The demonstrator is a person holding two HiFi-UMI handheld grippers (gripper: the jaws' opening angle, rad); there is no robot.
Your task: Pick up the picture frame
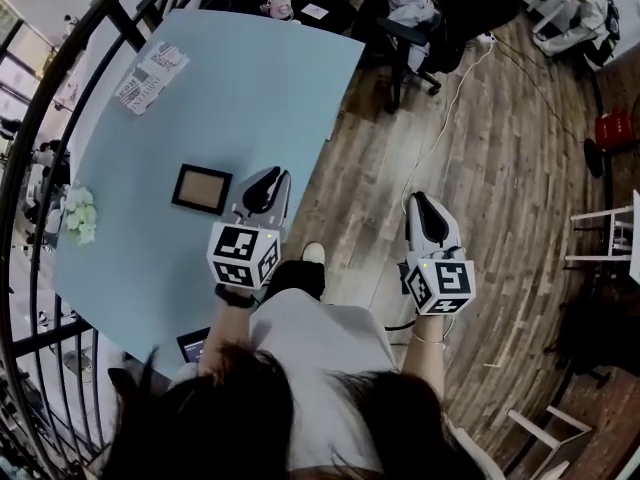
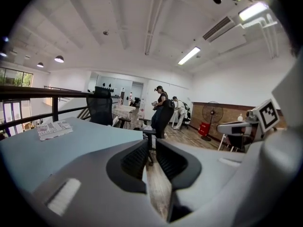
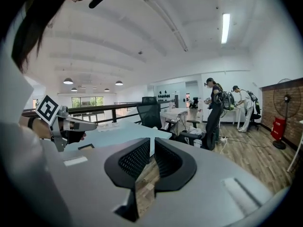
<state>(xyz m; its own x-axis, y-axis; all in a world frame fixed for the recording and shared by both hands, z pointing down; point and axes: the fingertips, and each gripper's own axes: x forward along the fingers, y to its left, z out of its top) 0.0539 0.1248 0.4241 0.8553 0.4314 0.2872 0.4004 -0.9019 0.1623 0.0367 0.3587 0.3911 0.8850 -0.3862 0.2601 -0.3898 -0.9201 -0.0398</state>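
The picture frame [image 1: 202, 188], dark-edged with a brown middle, lies flat on the light blue table [image 1: 250, 88]. My left gripper [image 1: 266, 182] hovers over the table's near right edge, just right of the frame and apart from it; its jaws stand shut with nothing between them. In the left gripper view the left gripper [image 2: 152, 148] points past the table's edge and the frame is out of sight. My right gripper [image 1: 421, 204] hangs over the wooden floor, shut and empty. The right gripper view shows the right gripper [image 3: 152, 150], the frame [image 3: 85, 146] and the left gripper [image 3: 81, 125].
A folded newspaper [image 1: 152, 76] lies at the table's far left, white flowers [image 1: 80, 215] at its left edge, a dark tablet [image 1: 193, 344] near the person. A black railing [image 1: 30, 168] curves round the table. Office chairs [image 1: 410, 38] and cables stand beyond it; people [image 2: 161, 109] stand far off.
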